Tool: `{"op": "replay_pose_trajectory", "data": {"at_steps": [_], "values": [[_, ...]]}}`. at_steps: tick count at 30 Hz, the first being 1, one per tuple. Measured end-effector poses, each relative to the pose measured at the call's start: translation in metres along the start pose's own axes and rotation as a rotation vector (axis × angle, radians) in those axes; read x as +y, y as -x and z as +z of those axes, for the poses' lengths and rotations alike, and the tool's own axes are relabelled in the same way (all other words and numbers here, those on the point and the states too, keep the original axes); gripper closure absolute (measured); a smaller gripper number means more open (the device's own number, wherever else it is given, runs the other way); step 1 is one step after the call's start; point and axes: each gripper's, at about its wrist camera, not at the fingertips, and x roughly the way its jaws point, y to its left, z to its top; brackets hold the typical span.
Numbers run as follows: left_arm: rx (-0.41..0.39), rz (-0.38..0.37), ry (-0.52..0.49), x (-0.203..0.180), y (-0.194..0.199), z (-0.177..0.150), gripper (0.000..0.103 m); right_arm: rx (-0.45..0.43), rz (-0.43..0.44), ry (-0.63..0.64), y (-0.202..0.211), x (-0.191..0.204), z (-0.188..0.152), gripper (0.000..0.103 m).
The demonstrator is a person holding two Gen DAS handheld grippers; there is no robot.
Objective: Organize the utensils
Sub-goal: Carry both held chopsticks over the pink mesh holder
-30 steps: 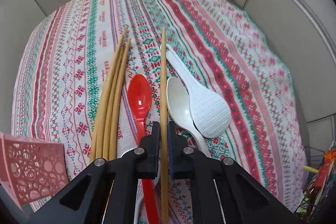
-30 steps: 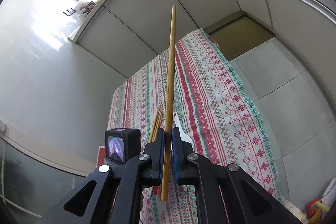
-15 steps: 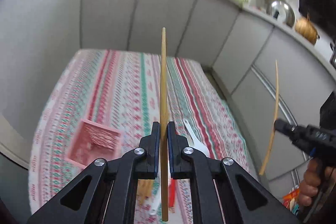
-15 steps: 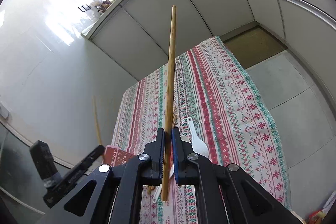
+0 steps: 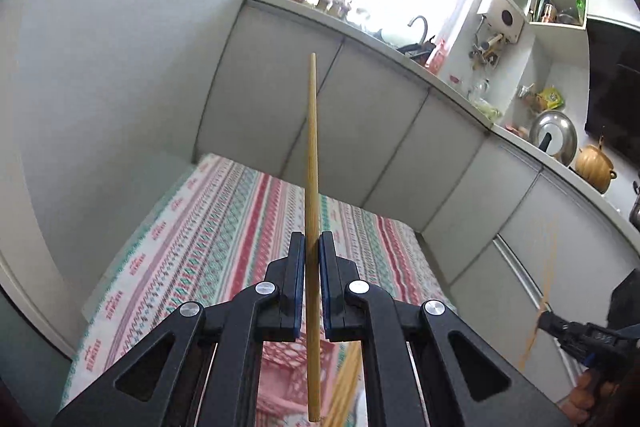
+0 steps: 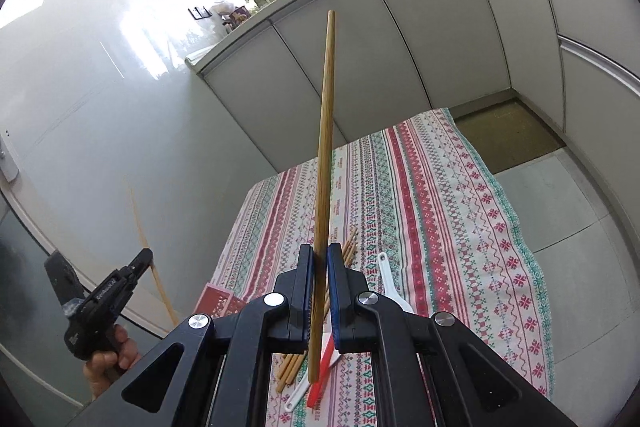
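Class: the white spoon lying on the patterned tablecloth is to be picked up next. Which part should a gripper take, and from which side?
Probably its thin handle, taken from above with jaws across it: the white spoon lies flat on the tablecloth, handle end free, its other end hidden behind the right gripper.

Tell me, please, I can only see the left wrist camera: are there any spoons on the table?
Observer: The right wrist view shows a white plastic utensil lying on the tablecloth; its bowl end is hidden.
Operator: Any red one?
Observer: Yes, a red utensil handle lies there too, partly hidden by the right gripper.
Operator: Who holds my gripper?
Observer: A person's hand grips the handle of the left gripper.
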Motion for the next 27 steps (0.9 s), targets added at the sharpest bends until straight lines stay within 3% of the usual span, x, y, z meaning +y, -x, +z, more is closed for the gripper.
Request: {"op": "replay_pose_trajectory", "data": {"at_steps": [10,23,25,27], "values": [[-0.161,0.067,-0.075,0.008,-0.015,-0.022,0.096,-0.024,0.021,0.022,-0.01,0.006,-0.004,0.096],[-0.155,0.119,-0.131,0.013,-0.034,-0.05,0.095,-0.024,0.05,0.039,-0.015,0.018,-0.007,0.096],[-0.13,0.125,-0.123,0.015,-0.035,-0.05,0.092,-0.024,0.052,0.043,-0.015,0.019,-0.007,0.096],[-0.118,0.124,-0.105,0.017,-0.032,-0.048,0.079,-0.022,0.054,0.042,-0.017,0.019,-0.007,0.096]]}}
